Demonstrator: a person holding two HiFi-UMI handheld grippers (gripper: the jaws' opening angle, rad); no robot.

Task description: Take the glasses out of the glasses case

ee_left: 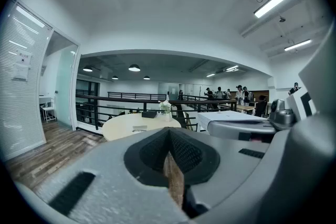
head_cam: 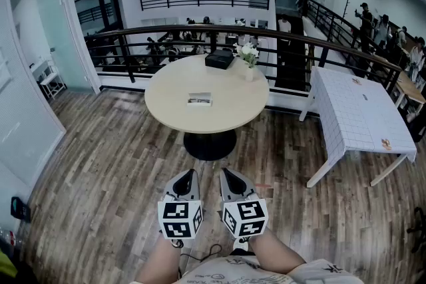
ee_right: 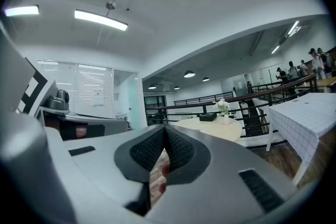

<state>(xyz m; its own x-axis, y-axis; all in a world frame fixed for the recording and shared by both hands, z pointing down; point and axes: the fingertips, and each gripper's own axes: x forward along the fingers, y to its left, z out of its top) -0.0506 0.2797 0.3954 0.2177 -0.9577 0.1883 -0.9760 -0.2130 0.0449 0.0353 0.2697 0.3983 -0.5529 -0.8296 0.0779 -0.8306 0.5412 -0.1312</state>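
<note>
A wooden plank floor [head_cam: 100,196] runs across an open upper level with glass walls on the left. Nearest, at the bottom of the head view, two bare forearms [head_cam: 163,263] hold the grippers low and side by side over the floor, well short of any furniture. The left gripper [head_cam: 186,174] has its jaws pressed together with nothing between them, the dark ribbed pads meeting at the tip. The right gripper [head_cam: 229,173] is likewise closed and empty.

Farther on stands a round table [head_cam: 166,110] on a dark pedestal. A small pale case [head_cam: 200,100] lies flat near its middle, well apart from both grippers; it is too small to tell whether it is open or what it holds. At the table's far edge sit a black box [head_cam: 219,60] and, beside it, a vase of white flowers [head_cam: 248,56]. To the right is a white table [head_cam: 359,116] with a grid-patterned top. Behind runs a dark railing [head_cam: 133,33], with people [head_cam: 365,16] standing at the far right.
</note>
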